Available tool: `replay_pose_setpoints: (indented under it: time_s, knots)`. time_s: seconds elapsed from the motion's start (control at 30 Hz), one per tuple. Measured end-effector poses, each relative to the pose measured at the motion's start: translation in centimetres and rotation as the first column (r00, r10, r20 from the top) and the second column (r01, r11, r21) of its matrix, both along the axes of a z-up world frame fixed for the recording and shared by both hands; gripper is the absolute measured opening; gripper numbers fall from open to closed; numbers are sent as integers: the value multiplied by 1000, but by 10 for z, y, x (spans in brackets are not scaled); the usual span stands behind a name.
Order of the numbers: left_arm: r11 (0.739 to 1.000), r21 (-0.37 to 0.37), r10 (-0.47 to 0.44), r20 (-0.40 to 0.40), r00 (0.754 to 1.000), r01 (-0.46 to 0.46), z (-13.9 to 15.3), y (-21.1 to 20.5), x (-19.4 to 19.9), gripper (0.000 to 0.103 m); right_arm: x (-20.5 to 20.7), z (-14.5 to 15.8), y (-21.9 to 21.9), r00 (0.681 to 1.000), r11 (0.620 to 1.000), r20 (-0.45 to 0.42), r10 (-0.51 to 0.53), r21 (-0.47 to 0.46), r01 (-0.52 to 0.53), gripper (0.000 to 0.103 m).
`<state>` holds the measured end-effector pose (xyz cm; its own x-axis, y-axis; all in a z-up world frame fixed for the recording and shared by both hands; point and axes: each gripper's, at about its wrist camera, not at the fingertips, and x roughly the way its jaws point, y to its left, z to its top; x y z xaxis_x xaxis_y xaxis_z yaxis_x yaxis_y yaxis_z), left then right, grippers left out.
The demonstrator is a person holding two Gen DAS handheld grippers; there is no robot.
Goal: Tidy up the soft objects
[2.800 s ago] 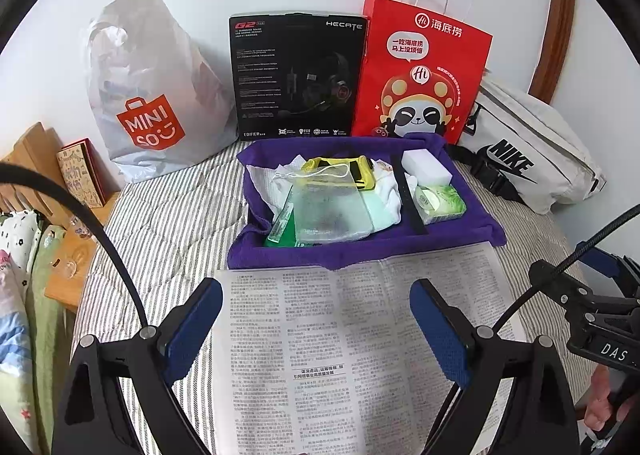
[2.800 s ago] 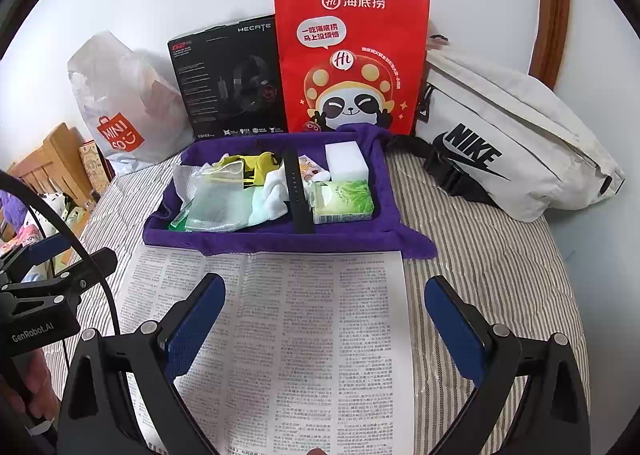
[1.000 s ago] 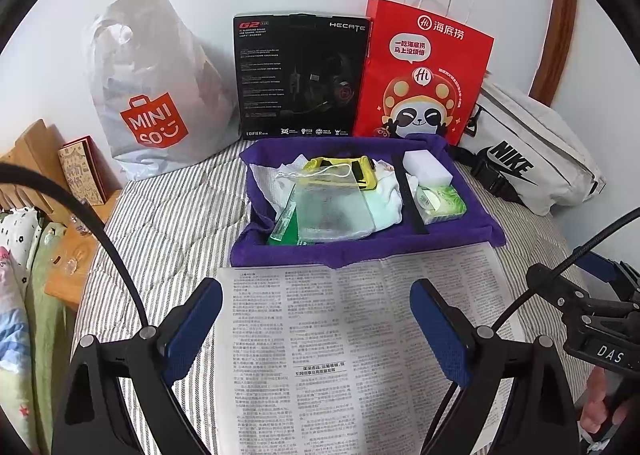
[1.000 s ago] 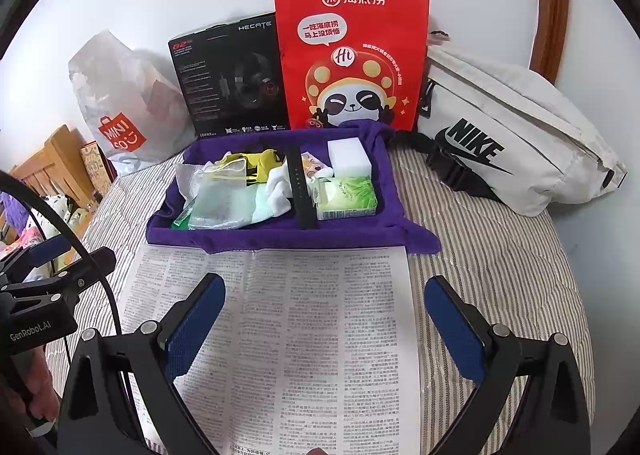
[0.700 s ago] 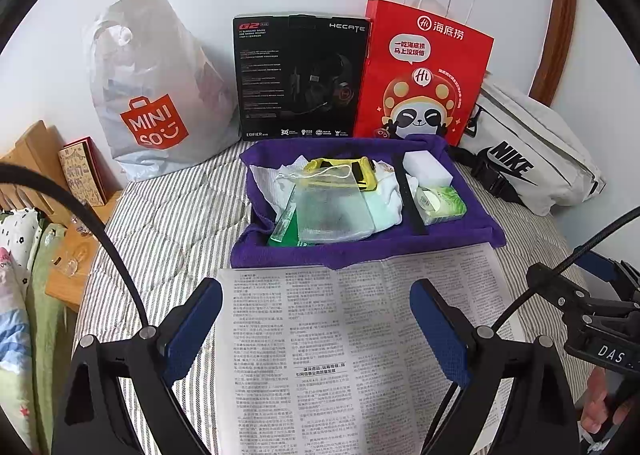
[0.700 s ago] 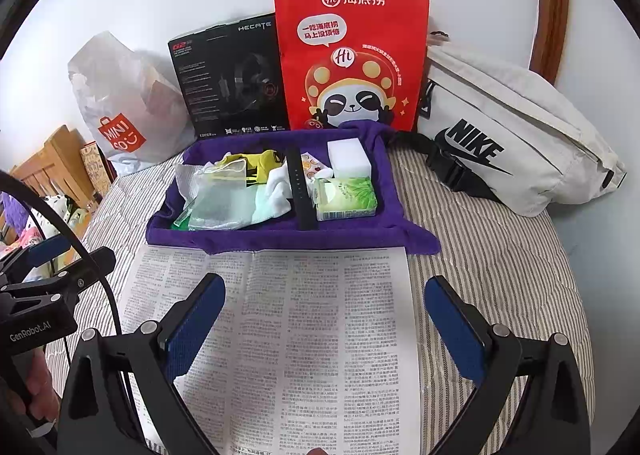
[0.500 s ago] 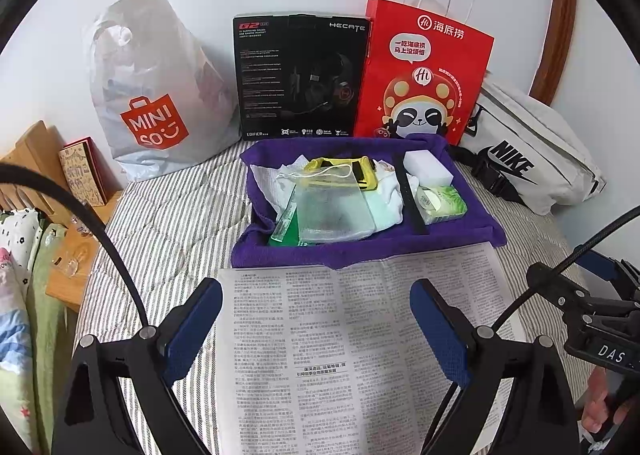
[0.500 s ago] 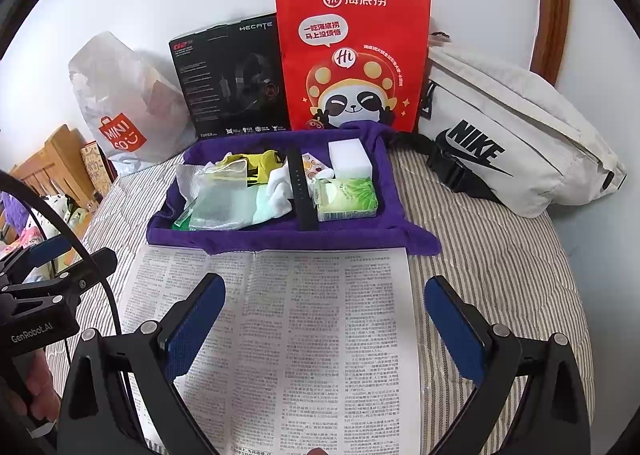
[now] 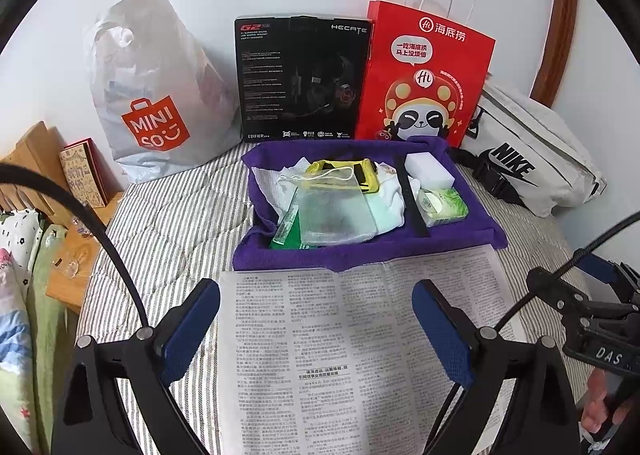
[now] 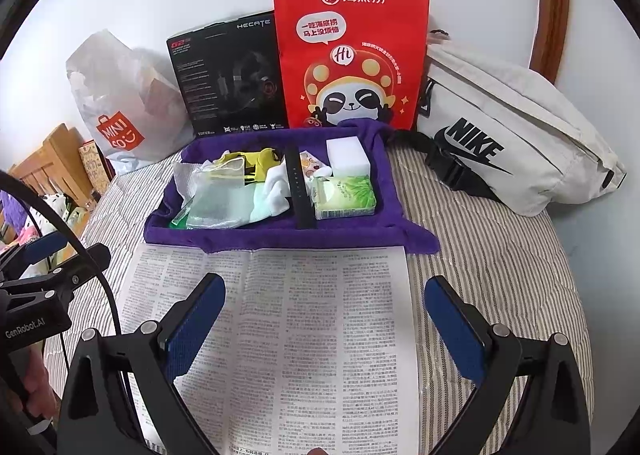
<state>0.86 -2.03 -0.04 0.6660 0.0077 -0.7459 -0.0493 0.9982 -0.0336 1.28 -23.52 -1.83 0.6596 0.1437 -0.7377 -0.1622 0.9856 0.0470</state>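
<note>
A purple cloth tray [image 9: 360, 251] [image 10: 280, 239] lies on the striped bed and holds soft items. In it are a clear mesh pouch [image 9: 336, 211] [image 10: 218, 207], a yellow pouch [image 9: 344, 171] [image 10: 256, 163], a white sponge block [image 9: 430, 169] [image 10: 347, 156], a green tissue pack [image 9: 442, 207] [image 10: 346, 197], white cloths [image 9: 390, 199] [image 10: 276, 191] and a black strap [image 9: 412, 199] [image 10: 299, 187]. A newspaper [image 9: 352, 351] [image 10: 312, 335] is spread in front of the tray. My left gripper [image 9: 316, 327] and my right gripper [image 10: 324, 327] hover over the newspaper, both open and holding nothing.
Against the wall stand a white Miniso plastic bag [image 9: 156, 95] [image 10: 120, 103], a black headset box [image 9: 300, 75] [image 10: 228, 75] and a red paper bag [image 9: 424, 75] [image 10: 352, 59]. A white Nike waist bag [image 9: 532, 167] [image 10: 512, 143] lies right. Wooden furniture [image 9: 36, 159] borders the left.
Both views have shifted only slightly. Nothing in the tray has moved, and both grippers stay open over the newspaper.
</note>
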Motion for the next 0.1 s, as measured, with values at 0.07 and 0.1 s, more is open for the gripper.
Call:
replay_pose_setpoints:
  time_s: [0.07, 0.1]
  knots:
    - [1000, 1, 0, 4, 1000, 0, 0, 1, 1, 98, 0, 0, 1, 1000, 1000, 0, 5, -3, -5, 99]
    - [1000, 2, -3, 7, 1000, 3, 0, 0, 2, 98, 0, 0, 2, 1000, 1000, -1, 6, -5, -6, 99]
